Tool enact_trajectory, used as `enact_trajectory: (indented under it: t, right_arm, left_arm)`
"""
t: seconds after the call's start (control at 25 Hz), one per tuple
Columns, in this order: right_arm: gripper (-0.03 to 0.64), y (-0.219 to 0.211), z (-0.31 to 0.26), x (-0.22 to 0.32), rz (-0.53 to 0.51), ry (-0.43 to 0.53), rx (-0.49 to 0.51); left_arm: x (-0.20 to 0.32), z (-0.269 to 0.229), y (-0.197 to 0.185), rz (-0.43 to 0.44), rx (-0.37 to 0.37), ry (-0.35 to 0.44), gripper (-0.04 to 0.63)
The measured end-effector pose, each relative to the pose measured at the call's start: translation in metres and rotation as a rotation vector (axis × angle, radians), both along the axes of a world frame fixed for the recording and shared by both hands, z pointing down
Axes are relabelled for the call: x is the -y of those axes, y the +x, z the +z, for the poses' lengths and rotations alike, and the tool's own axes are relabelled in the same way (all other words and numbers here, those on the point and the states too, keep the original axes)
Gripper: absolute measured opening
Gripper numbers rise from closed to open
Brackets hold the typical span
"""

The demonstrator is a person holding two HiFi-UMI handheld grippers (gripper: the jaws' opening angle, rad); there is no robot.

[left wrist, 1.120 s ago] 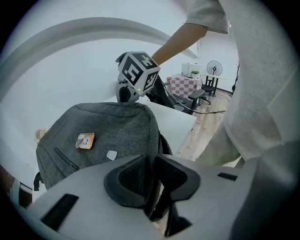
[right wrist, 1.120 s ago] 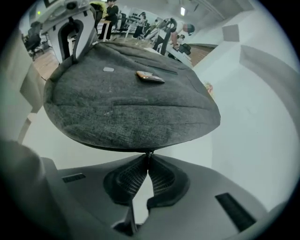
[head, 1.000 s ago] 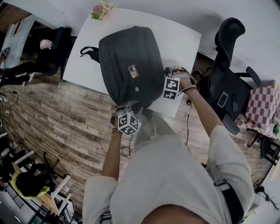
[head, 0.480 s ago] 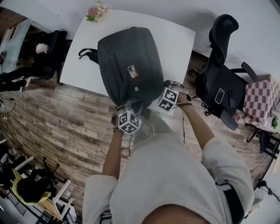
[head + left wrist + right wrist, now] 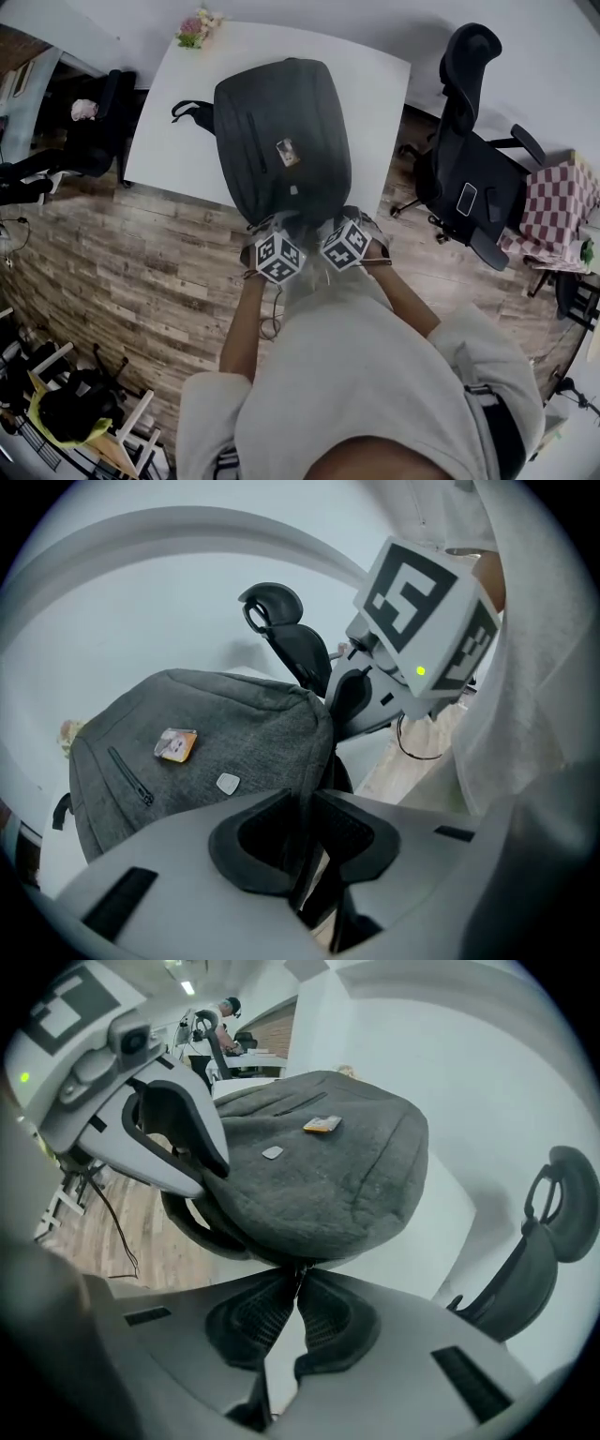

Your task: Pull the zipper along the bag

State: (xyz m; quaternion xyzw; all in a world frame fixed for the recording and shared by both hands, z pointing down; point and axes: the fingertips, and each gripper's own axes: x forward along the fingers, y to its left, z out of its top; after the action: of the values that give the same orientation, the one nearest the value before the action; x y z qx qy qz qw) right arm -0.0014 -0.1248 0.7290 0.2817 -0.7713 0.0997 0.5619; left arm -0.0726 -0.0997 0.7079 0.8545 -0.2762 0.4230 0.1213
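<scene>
White table (image 5: pixel 375 84): grey backpack (image 5: pixel 281 131) lying flat; flower bunch (image 5: pixel 192 28) at far corner.

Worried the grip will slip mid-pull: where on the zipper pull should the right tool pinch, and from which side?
Pinch the pull where it sits at the near rim of the bag, coming from the person's side. It sticks out toward the right tool, whose tips are shut on it. The left tool clamps the rim alongside.
</scene>
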Motion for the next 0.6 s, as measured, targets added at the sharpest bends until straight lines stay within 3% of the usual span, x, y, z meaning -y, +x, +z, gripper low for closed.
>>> enact_trajectory:
  t: [0.36,0.52,0.6]
  right_arm:
    - [0.023,-0.029,0.004,-0.031,0.113,-0.125,0.125]
    - [0.020,-0.025,0.004,-0.028,0.113,-0.164,0.179]
    - [0.018,-0.022,0.004,-0.028,0.095,-0.153,0.175]
  left_arm:
    - [-0.001,0.000,0.001,-0.009,-0.010,-0.005,0.094]
    - [-0.001,-0.001,0.003,0.025,-0.012,0.016,0.099]
    - [-0.002,-0.004,0.001,0.048,0.016,0.066,0.160]
